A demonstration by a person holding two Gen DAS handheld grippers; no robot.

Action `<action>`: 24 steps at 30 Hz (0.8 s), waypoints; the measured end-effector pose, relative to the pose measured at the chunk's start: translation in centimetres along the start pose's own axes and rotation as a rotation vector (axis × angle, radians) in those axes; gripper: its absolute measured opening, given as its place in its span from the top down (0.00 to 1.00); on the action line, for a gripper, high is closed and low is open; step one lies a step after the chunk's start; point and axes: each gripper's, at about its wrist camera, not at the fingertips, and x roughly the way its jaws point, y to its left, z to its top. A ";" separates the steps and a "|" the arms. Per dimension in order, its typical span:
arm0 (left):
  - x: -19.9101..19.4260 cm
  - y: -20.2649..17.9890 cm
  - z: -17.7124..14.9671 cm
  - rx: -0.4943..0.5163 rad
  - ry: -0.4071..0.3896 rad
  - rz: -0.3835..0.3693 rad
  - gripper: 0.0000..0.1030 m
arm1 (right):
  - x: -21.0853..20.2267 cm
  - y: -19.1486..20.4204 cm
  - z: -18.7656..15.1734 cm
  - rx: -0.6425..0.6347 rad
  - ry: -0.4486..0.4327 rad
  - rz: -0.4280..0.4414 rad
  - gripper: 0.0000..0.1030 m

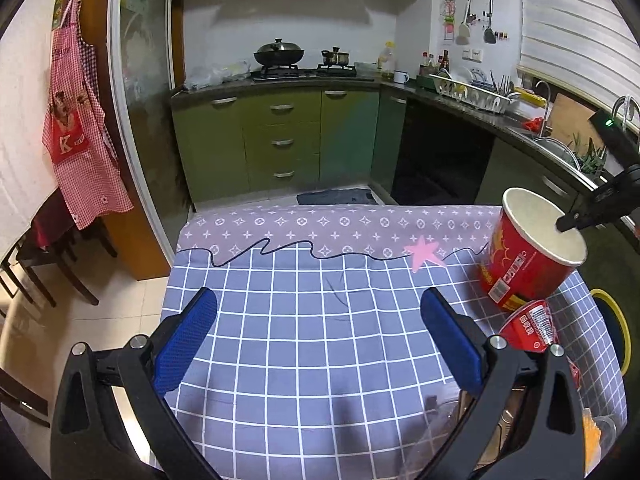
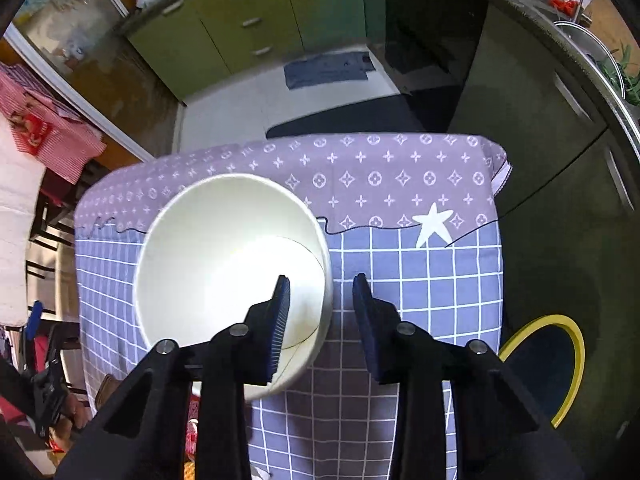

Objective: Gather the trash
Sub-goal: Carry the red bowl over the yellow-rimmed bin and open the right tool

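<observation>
Left gripper [image 1: 318, 344], nearest the lens, hangs with its blue pads spread wide and nothing between them, over the checked tablecloth [image 1: 300, 360]; at its 3 o'clock a small red lid [image 1: 528, 326] lies on the cloth, with unclear clutter at 5 o'clock, too dim to name. Right gripper [image 2: 322, 308] has its fingers apart astride the rim of the paper cup [image 2: 224, 264]: the left pad [image 2: 280, 320] sits inside the white wall, the other outside at 3 o'clock, and no squeeze shows. In the left view the same cup [image 1: 528, 252], red outside and tilted, stands near the table's 2 o'clock corner, just behind the lid; whether its base rests on the cloth cannot be told. It appears empty, so probably light; the thin wall would likely buckle under a hard pinch, and the rolled rim, being stiffest, seems the best place to take hold. Beyond the table edge, at 4 o'clock in the right view, a yellow-rimmed bin [image 2: 552, 364] stands on the floor, the probable destination. Farther off, green cabinets [image 1: 280, 140] line the kitchen
</observation>
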 end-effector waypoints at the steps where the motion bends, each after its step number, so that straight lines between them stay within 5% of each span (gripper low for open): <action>1: -0.1 0.1 0.0 -0.003 -0.001 -0.004 0.06 | 0.4 0.1 0.0 -0.001 0.010 -0.012 0.74; 4: -0.3 0.0 -0.2 0.002 -0.003 -0.011 0.06 | 1.3 0.3 0.1 0.000 0.028 -0.022 0.92; 10: -0.7 -0.6 -0.2 0.016 -0.005 -0.079 0.06 | 1.2 -0.6 -0.2 0.012 0.014 -0.027 0.95; 15: -1.5 -1.6 -0.4 0.035 -0.015 -0.183 0.06 | -2.7 -2.2 -1.0 0.031 -0.046 -0.021 0.95; 24: -4.2 -5.1 -1.0 0.148 -0.073 -0.382 0.06 | -12.3 -17.7 -8.7 0.270 -0.142 -0.118 0.95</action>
